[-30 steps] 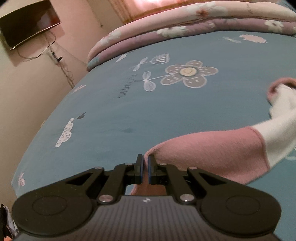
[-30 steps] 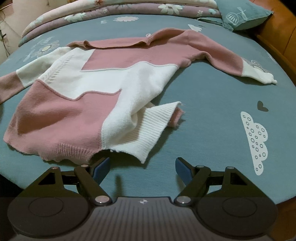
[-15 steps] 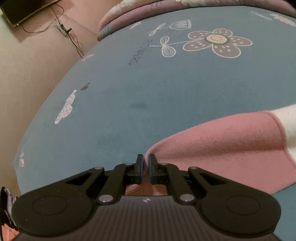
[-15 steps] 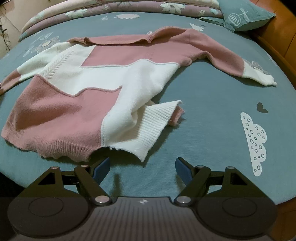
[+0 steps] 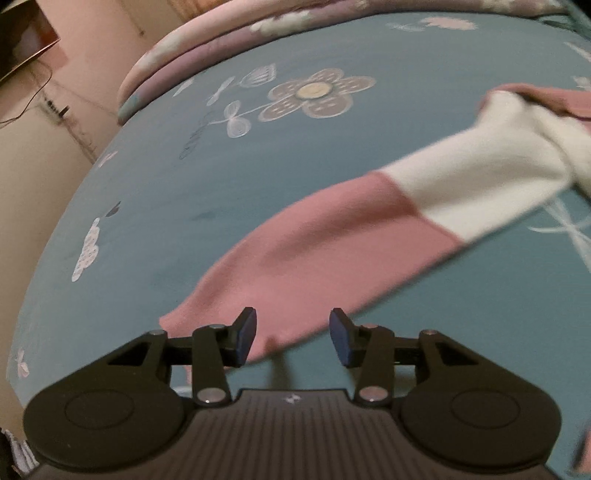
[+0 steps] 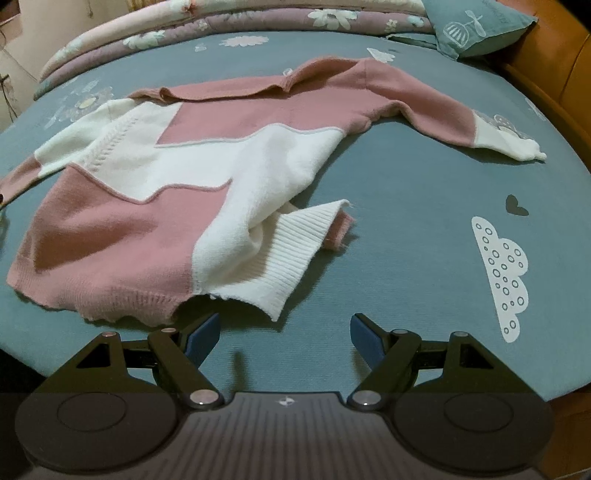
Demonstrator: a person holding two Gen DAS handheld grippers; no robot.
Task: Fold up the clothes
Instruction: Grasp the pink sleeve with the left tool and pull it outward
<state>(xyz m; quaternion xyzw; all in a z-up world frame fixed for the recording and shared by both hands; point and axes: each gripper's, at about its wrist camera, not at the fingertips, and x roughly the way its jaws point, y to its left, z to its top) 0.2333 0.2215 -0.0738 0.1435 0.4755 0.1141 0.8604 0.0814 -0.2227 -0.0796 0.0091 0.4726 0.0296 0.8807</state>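
Left wrist view has the pink-and-white sweater's sleeve (image 5: 369, 221) lying flat on the bed, its pink cuff end just ahead of the left claw (image 5: 291, 338), whose jaws are opening with the cuff lying slack between and just beyond the blue pads, no longer pinched. From that claw the sleeve runs away up and to the right, pink first, then white, toward the body of the garment at the far right edge. Right wrist view shows the whole sweater (image 6: 177, 177) spread on the teal bedsheet (image 6: 424, 240) ahead and to the left of the right claw (image 6: 286, 338), which hangs wide and empty just short of the hem. The ribbed white hem corner (image 6: 295, 251) closest to that claw is flipped and bunched over itself, and the other sleeve (image 6: 461, 122) reaches far off to the upper right. Beyond the garment lie a rolled floral quilt (image 6: 221, 26) and a teal pillow (image 6: 480, 26). The main risk, as I judge it, is folding over that crumpled hem: any crease made now would lock the bunch inside and leave a lopsided stack. The knit is soft and stretchy, so a shallow pinch could slip or drag one layer only. The released sleeve also lies at a slant, so it may need squaring before it is folded in.
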